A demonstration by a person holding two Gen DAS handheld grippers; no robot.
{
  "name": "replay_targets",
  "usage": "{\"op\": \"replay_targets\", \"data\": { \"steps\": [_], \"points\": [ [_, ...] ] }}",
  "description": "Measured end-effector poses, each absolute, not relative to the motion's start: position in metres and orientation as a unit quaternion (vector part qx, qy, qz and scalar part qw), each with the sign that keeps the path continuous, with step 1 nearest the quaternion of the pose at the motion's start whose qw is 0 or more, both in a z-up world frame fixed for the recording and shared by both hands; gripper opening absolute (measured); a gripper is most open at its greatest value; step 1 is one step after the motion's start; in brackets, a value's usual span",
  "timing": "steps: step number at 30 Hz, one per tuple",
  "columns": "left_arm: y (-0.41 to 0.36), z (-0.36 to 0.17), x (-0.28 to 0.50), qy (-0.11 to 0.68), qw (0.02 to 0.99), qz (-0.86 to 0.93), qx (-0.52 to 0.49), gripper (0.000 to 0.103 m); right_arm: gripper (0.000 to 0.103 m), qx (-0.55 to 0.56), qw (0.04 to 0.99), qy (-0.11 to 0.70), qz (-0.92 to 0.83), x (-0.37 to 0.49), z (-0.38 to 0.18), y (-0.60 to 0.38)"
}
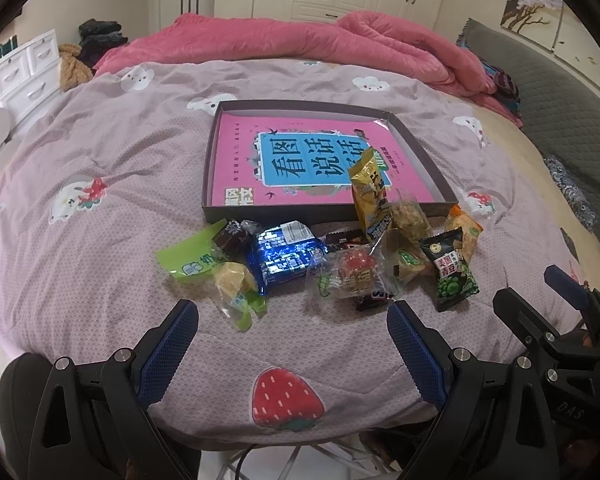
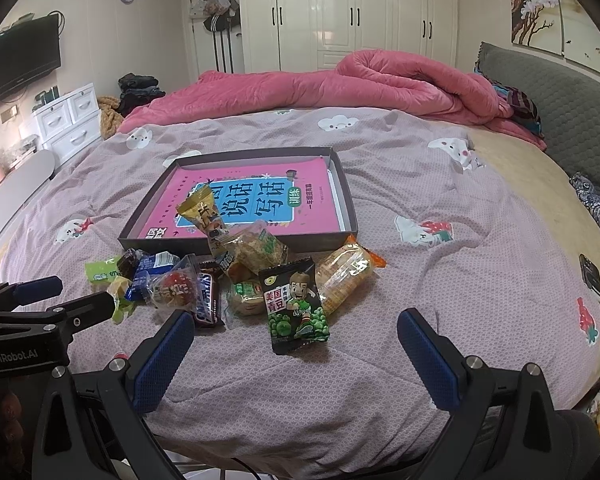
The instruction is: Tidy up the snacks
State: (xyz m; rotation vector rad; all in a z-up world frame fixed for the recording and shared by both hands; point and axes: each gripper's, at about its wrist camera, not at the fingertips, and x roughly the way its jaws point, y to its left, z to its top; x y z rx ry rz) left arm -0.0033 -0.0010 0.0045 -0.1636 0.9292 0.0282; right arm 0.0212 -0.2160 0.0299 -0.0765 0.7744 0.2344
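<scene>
Snack pile [image 2: 236, 280] before shallow box [image 2: 236, 240] — right gripper [image 2: 296, 336] spread, empty

Home bedroom: bed with cartoon-print quilt [image 2: 380, 200], rumpled pink duvet [image 2: 340, 84], white wardrobe [image 2: 356, 12], wall-mounted television [image 2: 20, 56], drawer unit [image 2: 70, 120]

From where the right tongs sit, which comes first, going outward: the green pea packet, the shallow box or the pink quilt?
Judged from the right wrist view:
1. Green pea packet, on the bedspread just ahead of the right tongs.
2. Shallow box, mid-bed, behind the snack pile.
3. Pink quilt, bunched at the far edge.
</scene>
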Motion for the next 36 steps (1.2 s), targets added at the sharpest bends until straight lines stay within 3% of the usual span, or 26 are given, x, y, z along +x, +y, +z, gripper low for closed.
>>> {"op": "replay_targets", "data": {
  "steps": [36],
  "points": [
    [0.083, -0.056, 0.03, 0.512, 0.833, 0.078, -0.196, 0.095, 0.102, -0.009, 0.899, 0.422, 0.116, 0.054, 0.001, -0.214]
  ]
}}
